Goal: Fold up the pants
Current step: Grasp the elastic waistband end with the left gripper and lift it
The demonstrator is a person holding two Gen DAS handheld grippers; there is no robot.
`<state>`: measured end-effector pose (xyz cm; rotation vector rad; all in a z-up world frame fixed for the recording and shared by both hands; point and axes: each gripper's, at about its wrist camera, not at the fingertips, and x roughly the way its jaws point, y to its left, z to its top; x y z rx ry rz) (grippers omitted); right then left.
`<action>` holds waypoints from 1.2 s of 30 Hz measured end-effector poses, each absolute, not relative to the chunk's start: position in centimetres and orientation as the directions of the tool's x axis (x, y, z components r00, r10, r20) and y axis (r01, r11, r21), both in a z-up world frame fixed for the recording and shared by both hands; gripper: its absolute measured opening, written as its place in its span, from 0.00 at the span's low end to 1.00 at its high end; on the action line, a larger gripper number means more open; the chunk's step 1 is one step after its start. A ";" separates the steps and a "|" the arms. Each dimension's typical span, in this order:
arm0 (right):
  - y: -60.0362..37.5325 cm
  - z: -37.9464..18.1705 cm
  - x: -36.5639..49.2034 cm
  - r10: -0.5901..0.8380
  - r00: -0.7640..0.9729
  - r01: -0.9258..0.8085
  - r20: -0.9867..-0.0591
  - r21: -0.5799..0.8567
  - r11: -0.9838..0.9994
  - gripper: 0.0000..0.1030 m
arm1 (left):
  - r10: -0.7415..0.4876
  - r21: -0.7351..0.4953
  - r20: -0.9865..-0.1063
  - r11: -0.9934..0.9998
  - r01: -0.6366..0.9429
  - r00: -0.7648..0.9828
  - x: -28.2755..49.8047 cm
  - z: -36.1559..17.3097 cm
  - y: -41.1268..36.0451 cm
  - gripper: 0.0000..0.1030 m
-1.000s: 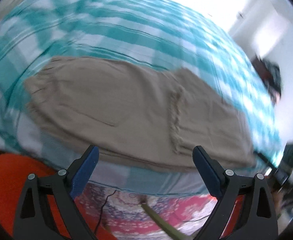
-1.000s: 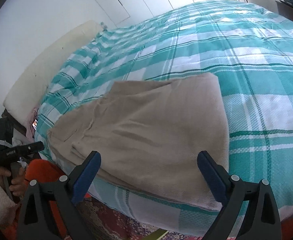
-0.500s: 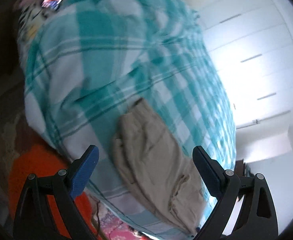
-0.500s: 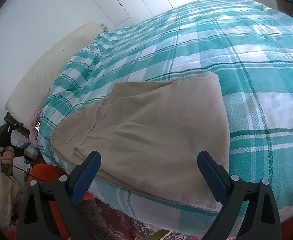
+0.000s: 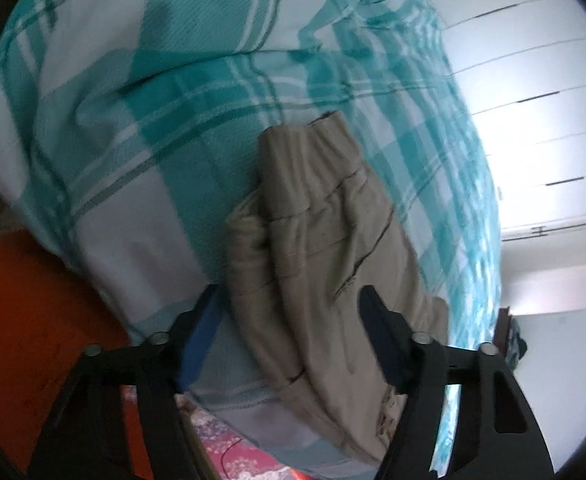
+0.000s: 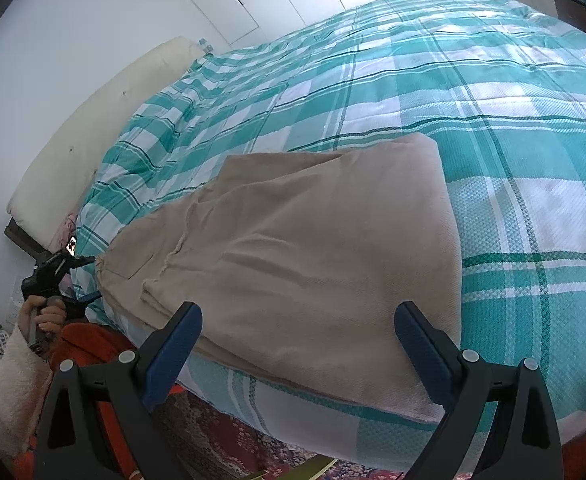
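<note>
The left claw (image 5: 289, 316) has its fingers apart around the waistband end of the pants (image 5: 321, 264), one finger on each side of the cloth and not yet closed on it. The right claw (image 6: 297, 332) hangs with fingers wide apart and empty just short of the near edge of the garment. The tan pants lie on the checked bed (image 6: 493, 92) near its 6 o'clock edge, already doubled over lengthwise, so I judge at least one more fold remains, waistband toward the rounded fold at 1 o'clock.
</note>
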<state>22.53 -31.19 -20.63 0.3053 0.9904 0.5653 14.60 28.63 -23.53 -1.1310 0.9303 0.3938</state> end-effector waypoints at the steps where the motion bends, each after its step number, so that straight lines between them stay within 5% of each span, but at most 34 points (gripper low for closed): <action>1: -31.2 -20.6 22.5 0.577 0.422 -0.309 -0.699 0.488 0.817 0.93 | -0.150 -0.577 -0.807 0.411 -0.706 0.572 14.1 -23.1 28.6 0.66; 6: -31.2 -20.7 22.4 0.576 0.420 -0.306 -0.701 0.488 0.817 0.93 | -0.006 -0.547 -0.788 0.465 -0.696 0.615 11.6 -19.1 28.5 0.67; 9: -31.0 -20.9 22.5 0.577 0.415 -0.306 -0.703 0.489 0.817 0.94 | -0.105 -0.615 -0.750 0.472 -0.631 0.653 12.8 -19.1 28.9 0.65; 13: -30.7 -20.9 22.7 0.575 0.411 -0.310 -0.707 0.484 0.818 0.94 | -0.173 -0.615 -0.766 0.477 -0.627 0.620 15.0 -21.1 29.1 0.52; 20: -31.2 -20.8 22.4 0.582 0.415 -0.308 -0.699 0.494 0.813 0.93 | -0.211 -0.631 -0.761 0.464 -0.622 0.614 17.5 -23.6 29.6 0.51; 21: -31.2 -20.8 22.4 0.582 0.415 -0.308 -0.699 0.495 0.813 0.93 | -0.202 -0.626 -0.764 0.464 -0.627 0.613 17.6 -23.7 29.6 0.40; 22: -31.2 -20.8 22.4 0.581 0.415 -0.307 -0.700 0.494 0.814 0.93 | -0.184 -0.612 -0.773 0.471 -0.636 0.607 17.5 -23.7 29.6 0.11; 23: -31.1 -20.8 22.4 0.580 0.415 -0.308 -0.701 0.492 0.815 0.93 | -0.167 -0.602 -0.778 0.476 -0.641 0.606 17.2 -23.4 29.7 0.06; 27: -31.0 -20.7 22.4 0.578 0.416 -0.309 -0.702 0.489 0.816 0.93 | -0.213 -0.710 -0.678 0.437 -0.552 0.703 14.8 -20.9 29.4 0.05; 36: -31.0 -21.0 22.8 0.585 0.408 -0.309 -0.701 0.497 0.811 0.94 | -0.165 -0.615 -0.774 0.420 -0.667 0.611 14.3 -24.1 29.7 0.07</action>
